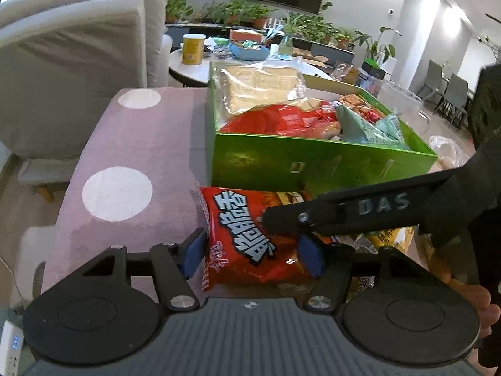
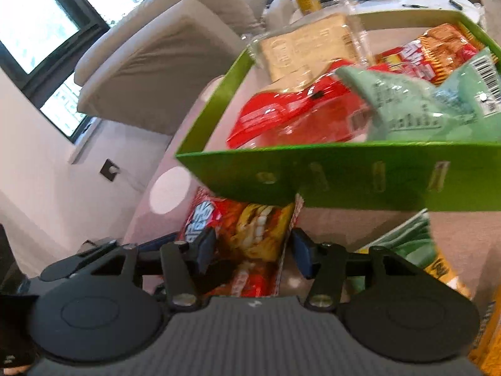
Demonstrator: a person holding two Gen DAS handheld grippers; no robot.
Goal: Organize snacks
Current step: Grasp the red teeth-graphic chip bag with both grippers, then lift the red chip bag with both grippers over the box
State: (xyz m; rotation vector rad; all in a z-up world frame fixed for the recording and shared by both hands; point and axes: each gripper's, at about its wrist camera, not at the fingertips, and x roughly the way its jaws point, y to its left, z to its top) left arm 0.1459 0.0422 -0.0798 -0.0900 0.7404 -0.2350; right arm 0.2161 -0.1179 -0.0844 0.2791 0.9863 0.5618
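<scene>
A red snack bag [image 1: 244, 228] lies on the pink cloth just in front of the green box [image 1: 313, 163]. My left gripper [image 1: 252, 255] has a blue pad against each side of the bag and looks shut on it. One black finger [image 1: 313, 213] of the right gripper reaches in from the right, over the bag. In the right wrist view the same bag [image 2: 250, 228] lies between the pads of my right gripper [image 2: 253, 252], which stands wide open. The green box [image 2: 344, 175] holds several packets: red, pale green, orange and a clear bag of bread.
The pink cloth with white dots [image 1: 141, 144] covers the surface. A grey sofa [image 1: 78, 62] stands at the left. Behind the box is a round white table with a yellow can [image 1: 192, 48]. A green and yellow packet [image 2: 416, 247] lies right of the bag.
</scene>
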